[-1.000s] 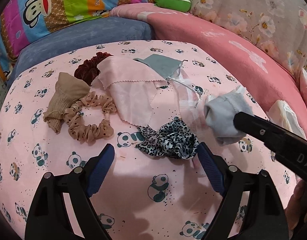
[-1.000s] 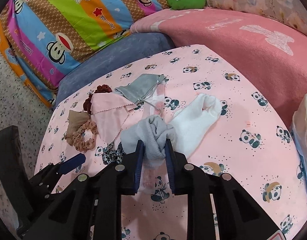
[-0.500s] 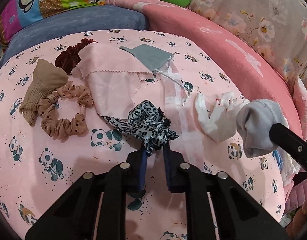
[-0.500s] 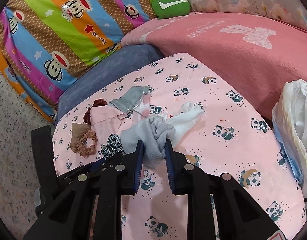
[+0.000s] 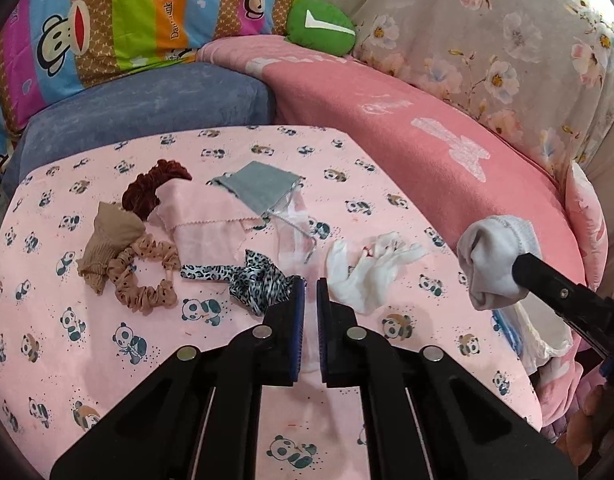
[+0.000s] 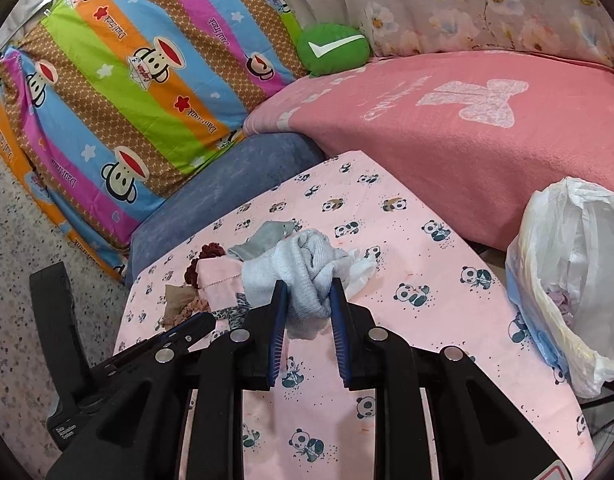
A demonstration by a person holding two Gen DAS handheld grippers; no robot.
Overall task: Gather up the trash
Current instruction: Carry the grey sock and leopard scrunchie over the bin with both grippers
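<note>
Right tongs (image 6: 307,300) are clamped on a bunched grey sock (image 6: 303,276), held up over the panda-print tabletop (image 6: 407,320) with the white plastic bag (image 6: 567,280) off to the right. Left tongs (image 5: 311,292) are pinched together with nothing visibly between them, the leopard-print scrunchie (image 5: 255,284) lying just beside their left finger.

A green cushion (image 5: 321,27) with a white tick mark sits at the back. To its left leans a striped pillow (image 5: 119,20) printed with cartoon monkeys; to its right hangs a pale floral cloth (image 5: 499,40). Just below the cushion, a pink blanket (image 5: 387,120) spreads towards the right. Left of that blanket, below the striped pillow, lies a blue-grey cushion (image 5: 139,108). Far left of the green cushion, speckled floor (image 6: 19,240) shows.
</note>
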